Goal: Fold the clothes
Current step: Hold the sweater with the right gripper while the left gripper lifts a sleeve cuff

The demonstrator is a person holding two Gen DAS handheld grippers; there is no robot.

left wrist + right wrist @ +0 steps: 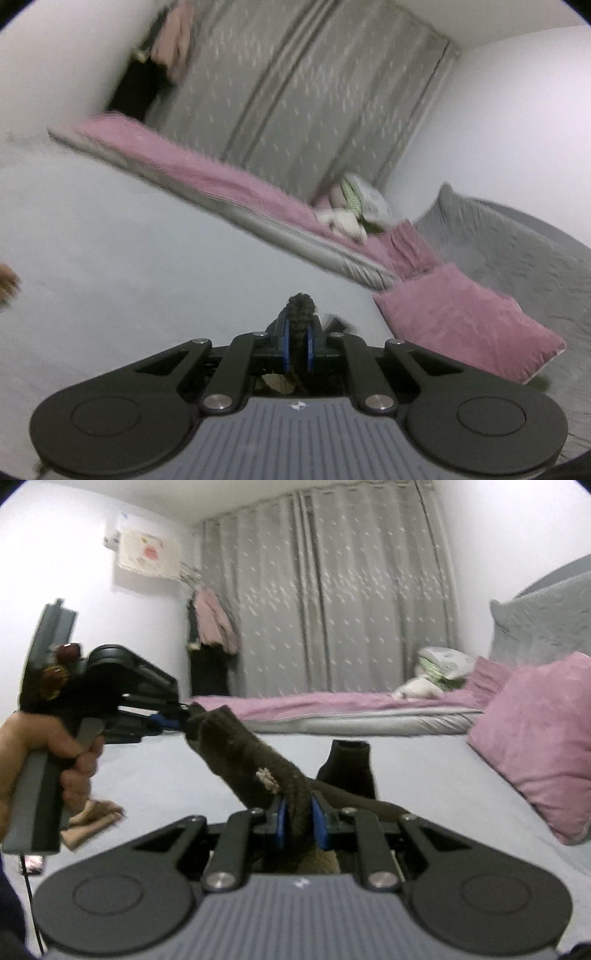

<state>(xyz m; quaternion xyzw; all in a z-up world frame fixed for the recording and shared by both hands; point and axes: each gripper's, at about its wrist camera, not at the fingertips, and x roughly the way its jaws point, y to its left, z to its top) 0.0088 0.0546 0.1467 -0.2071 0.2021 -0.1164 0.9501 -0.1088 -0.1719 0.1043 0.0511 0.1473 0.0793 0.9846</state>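
Both grippers are on the same dark brown sock (236, 753), which is stretched in the air above the bed (424, 775).

Left gripper (298, 341): jaws clamped together on one end of the sock; in my left wrist view a knitted tip pokes out just past the blue pads (285, 345). From the right wrist view I see this gripper side-on, held in the person's hand (44, 738), above the near left part of the bed.

Right gripper (300, 821): jaws clamped on the other end of the sock, fabric bunched between the pads. The sock runs up and left from here to the left gripper, with a small pale patch (267, 777) on its knit near my right jaws.

Relative to the bed:
- A second dark garment (347, 764) lies on the sheet just beyond the right gripper, its opening facing up.
- A beige cloth (92, 819) lies on the sheet below the left gripper.
- A pink pillow (535, 746) sits at the right edge, with a grey headboard (543, 616) behind it.
- A pink blanket (314, 701) lies along the far side, in front of the grey curtains (332, 590).

The left wrist view is blurred and tilted, so detail is poor there.
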